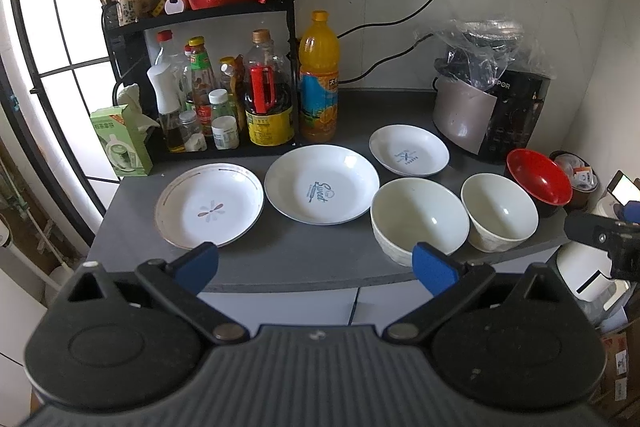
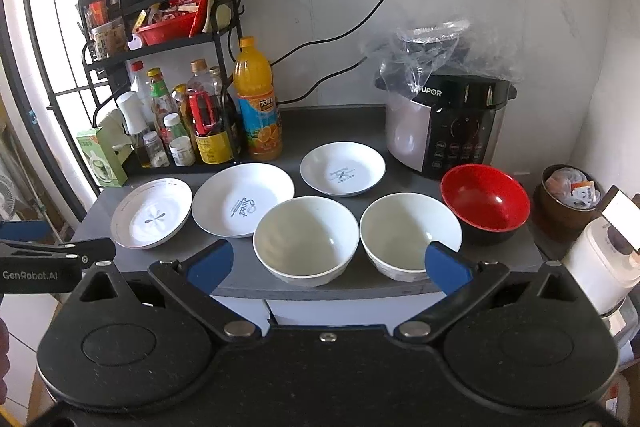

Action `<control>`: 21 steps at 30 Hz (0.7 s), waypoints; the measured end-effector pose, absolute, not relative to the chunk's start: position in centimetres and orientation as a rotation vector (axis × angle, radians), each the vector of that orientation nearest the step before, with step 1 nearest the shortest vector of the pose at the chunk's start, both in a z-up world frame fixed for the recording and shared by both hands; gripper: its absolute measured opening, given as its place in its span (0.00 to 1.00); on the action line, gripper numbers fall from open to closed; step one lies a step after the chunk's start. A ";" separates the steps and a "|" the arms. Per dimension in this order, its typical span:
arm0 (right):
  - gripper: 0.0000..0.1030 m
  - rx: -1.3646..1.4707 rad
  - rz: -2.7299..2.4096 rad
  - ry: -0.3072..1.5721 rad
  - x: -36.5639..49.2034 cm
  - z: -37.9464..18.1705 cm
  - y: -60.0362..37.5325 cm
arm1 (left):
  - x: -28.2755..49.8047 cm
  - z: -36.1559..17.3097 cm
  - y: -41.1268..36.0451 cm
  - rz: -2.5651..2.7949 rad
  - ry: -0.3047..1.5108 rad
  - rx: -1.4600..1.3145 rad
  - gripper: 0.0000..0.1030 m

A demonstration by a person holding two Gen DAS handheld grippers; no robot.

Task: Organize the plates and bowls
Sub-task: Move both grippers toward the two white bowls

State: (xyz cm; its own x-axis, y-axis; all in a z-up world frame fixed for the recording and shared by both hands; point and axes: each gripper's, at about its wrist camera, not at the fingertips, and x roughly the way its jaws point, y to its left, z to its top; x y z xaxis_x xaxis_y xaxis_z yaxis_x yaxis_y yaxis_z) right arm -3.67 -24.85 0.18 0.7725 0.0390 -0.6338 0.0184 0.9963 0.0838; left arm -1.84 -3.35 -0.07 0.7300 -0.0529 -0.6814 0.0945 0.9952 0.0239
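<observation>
Three white plates lie on the grey counter [image 1: 304,251]: a flower-patterned plate [image 1: 210,205] at left, a larger "Sweet" plate [image 1: 322,183] in the middle, a smaller plate [image 1: 408,150] behind. Two white bowls [image 1: 419,219] [image 1: 499,211] stand in front, and a red bowl [image 1: 538,181] sits at right. In the right wrist view the same plates [image 2: 152,213] [image 2: 242,199] [image 2: 343,167] and bowls [image 2: 306,240] [image 2: 410,235] [image 2: 485,201] show. My left gripper [image 1: 316,265] hovers open before the counter's front edge. My right gripper [image 2: 328,265] is open too, holding nothing.
A black rack [image 1: 200,11] with sauce bottles [image 1: 268,91] stands at back left, beside an orange juice bottle [image 1: 319,79] and a green box [image 1: 120,143]. A rice cooker [image 2: 448,123] under a plastic bag occupies the back right. A brown cup [image 2: 568,199] sits at far right.
</observation>
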 end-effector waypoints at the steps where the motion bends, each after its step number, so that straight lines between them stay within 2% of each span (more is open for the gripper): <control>1: 1.00 0.088 0.012 0.689 -3.7 0.2 -24.9 | -2.0 -0.1 -3.3 -0.080 0.747 0.058 0.99; 21: 1.00 0.103 0.014 0.706 -5.0 -0.5 -25.5 | -3.3 0.0 -3.3 -0.068 0.748 0.048 0.99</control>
State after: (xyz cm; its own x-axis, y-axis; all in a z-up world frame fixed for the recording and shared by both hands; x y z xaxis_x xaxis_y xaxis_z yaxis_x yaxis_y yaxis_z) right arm -5.00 -25.47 -0.54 0.7613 0.0477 -0.6467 0.0222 0.9948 0.0996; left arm -3.28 -3.35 -0.04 0.7311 -0.0448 -0.6808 0.0792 0.9967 0.0195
